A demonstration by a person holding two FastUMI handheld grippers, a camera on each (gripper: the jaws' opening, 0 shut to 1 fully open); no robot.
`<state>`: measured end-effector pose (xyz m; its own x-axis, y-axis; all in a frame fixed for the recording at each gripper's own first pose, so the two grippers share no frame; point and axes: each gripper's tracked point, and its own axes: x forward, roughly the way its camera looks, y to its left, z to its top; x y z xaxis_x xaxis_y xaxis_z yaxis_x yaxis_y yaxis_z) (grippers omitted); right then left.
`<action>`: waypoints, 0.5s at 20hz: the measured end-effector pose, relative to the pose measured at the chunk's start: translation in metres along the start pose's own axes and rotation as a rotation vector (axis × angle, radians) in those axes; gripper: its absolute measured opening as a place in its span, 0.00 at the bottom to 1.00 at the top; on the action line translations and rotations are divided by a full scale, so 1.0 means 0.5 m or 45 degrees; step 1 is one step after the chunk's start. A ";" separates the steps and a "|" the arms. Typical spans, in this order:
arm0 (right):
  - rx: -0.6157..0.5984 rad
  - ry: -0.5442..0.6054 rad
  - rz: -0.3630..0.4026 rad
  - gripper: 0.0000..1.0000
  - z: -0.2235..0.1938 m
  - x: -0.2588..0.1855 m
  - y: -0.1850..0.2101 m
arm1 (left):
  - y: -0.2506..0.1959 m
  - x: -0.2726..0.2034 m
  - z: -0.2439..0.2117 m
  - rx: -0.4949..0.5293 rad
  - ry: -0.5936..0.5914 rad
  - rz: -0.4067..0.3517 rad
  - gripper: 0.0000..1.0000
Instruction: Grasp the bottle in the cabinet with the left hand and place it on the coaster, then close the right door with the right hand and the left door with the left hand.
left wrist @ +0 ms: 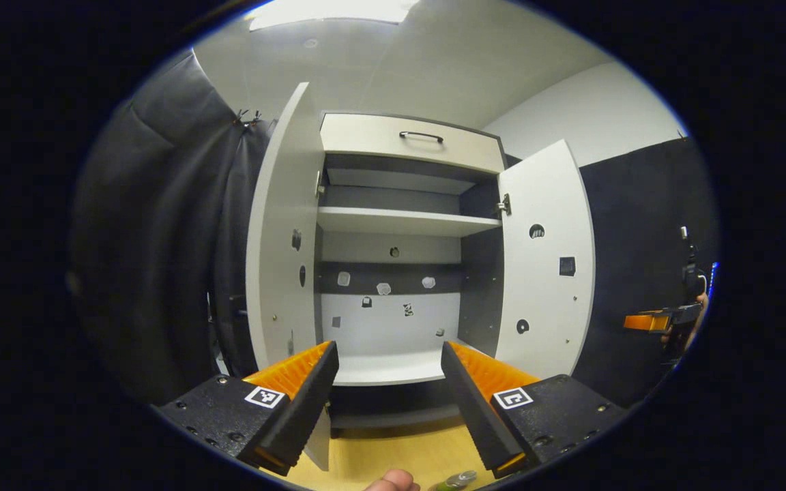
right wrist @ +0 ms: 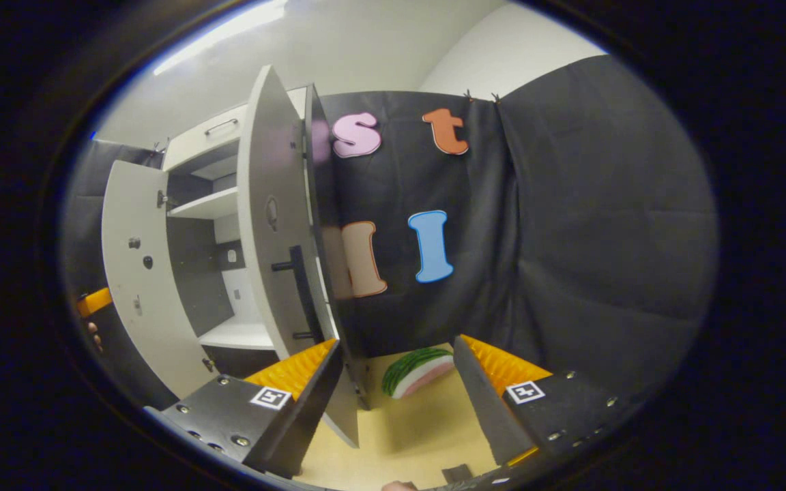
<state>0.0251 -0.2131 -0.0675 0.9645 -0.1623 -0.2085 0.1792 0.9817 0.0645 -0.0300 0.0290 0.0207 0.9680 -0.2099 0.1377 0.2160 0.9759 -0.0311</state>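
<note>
1. Two doors stand wide open on the cabinet (left wrist: 393, 221): the left door (left wrist: 284, 239) and the right door (left wrist: 546, 266), inner faces showing, shelves bare between them.
2. Bottle check: nothing stands on those shelves. A small greenish, shiny-topped thing (left wrist: 458, 479) peeks in at the bottom rim of the left gripper view, on the tabletop (right wrist: 400, 436). It may be the bottle, but we cannot tell, nor whether a coaster lies under it.
3. Left gripper (left wrist: 387, 344) is spread wide and holds nothing, facing the cabinet's opening.
4. Right gripper (right wrist: 394, 343) is also wide and empty. In the right gripper view the right door runs edge-on just beside its left finger (touching or not, we cannot say).
5. So we judge the doors are the job in hand. They look like flat, stiff laminate panels, smooth and matte, hung on metal hinges (left wrist: 504, 204), and should swing lightly on a push.
6. Where to take hold: the dark bar handle (right wrist: 299, 290) on the right door's outer face would suit a pinch. A flat push on the outer face near the free edge gives the most leverage.
7. Smooth board offers little friction, so a push may slide along it.
8. One striped, wedge-shaped piece like a melon slice (right wrist: 419, 372) lies on the pale wooden tabletop beyond the door, near the cloth wall.
</note>
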 end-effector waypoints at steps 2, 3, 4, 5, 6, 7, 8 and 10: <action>-0.016 -0.015 -0.013 0.98 0.018 0.040 -0.006 | 0.019 -0.018 0.014 0.017 -0.015 0.011 1.00; -0.012 -0.020 -0.008 0.99 0.028 0.060 -0.001 | 0.027 -0.023 0.021 0.013 -0.040 0.013 0.95; -0.007 -0.025 0.001 0.99 0.037 0.077 0.005 | 0.032 -0.026 0.019 0.006 -0.042 0.010 0.95; -0.003 -0.029 0.006 0.99 0.046 0.093 0.011 | 0.039 -0.032 0.000 0.002 -0.019 0.012 0.91; 0.002 -0.035 0.010 0.99 0.055 0.108 0.018 | 0.047 -0.038 -0.015 0.002 0.007 0.010 0.91; 0.008 -0.035 0.013 0.99 0.060 0.120 0.024 | 0.055 -0.043 -0.022 0.009 0.021 0.016 0.95; 0.017 -0.029 0.012 0.99 0.062 0.132 0.029 | 0.070 -0.050 -0.024 0.015 0.021 0.034 0.95; 0.013 -0.006 0.033 0.94 0.053 0.147 0.046 | 0.098 -0.064 -0.014 -0.021 -0.028 0.059 0.95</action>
<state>0.1055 -0.2051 -0.0556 0.9698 -0.1370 -0.2018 0.1556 0.9846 0.0795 -0.0494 0.0831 0.0080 0.9741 -0.1626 0.1574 0.1730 0.9834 -0.0545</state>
